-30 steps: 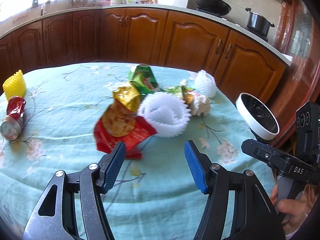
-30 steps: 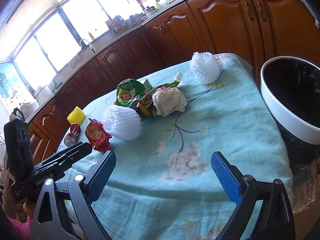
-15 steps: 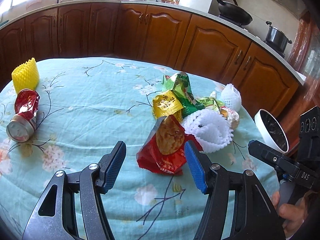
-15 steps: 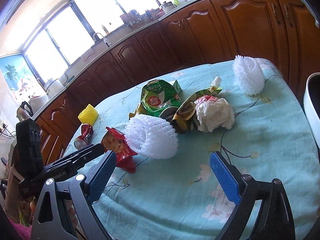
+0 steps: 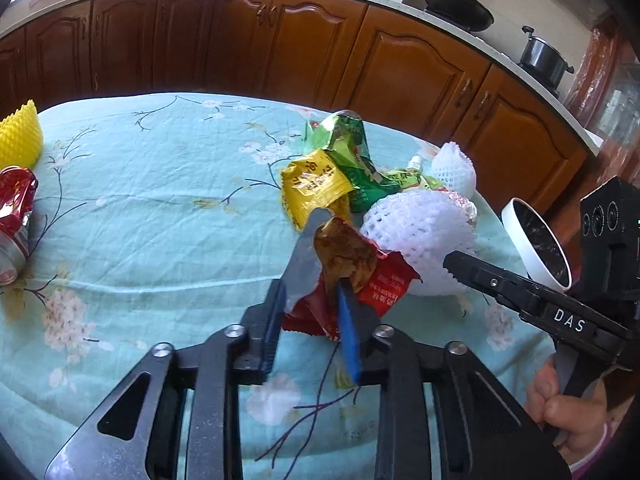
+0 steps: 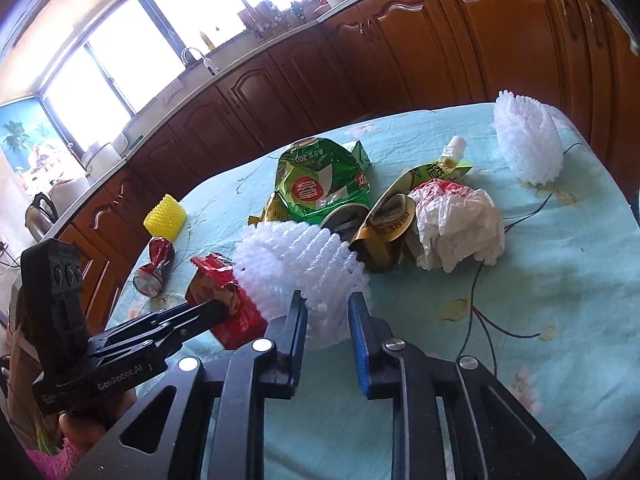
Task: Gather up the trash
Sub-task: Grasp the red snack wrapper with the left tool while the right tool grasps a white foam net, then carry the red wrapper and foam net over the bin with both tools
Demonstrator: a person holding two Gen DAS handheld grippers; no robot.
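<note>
My left gripper (image 5: pixel 310 308) is shut on a red snack wrapper (image 5: pixel 352 280), which also shows in the right wrist view (image 6: pixel 224 296). My right gripper (image 6: pixel 328 312) is shut on a white foam fruit net (image 6: pixel 300 264), seen from the left wrist too (image 5: pixel 420 228). Behind them lie a green bag (image 6: pixel 320 184), a yellow packet (image 5: pixel 312 188), a crumpled white paper (image 6: pixel 456 228), a drink pouch (image 6: pixel 440 168) and a second white foam net (image 6: pixel 524 144). A crushed red can (image 5: pixel 14 220) and a yellow foam net (image 5: pixel 20 136) lie at the far left.
A white bin with a black liner (image 5: pixel 536 248) stands off the table's right edge. The table has a light blue flowered cloth (image 5: pixel 160 208). Brown kitchen cabinets (image 5: pixel 280 44) run behind it.
Both grippers moved forward and closed: the left on the red wrapper, the right on the white foam net. Both were open before.
</note>
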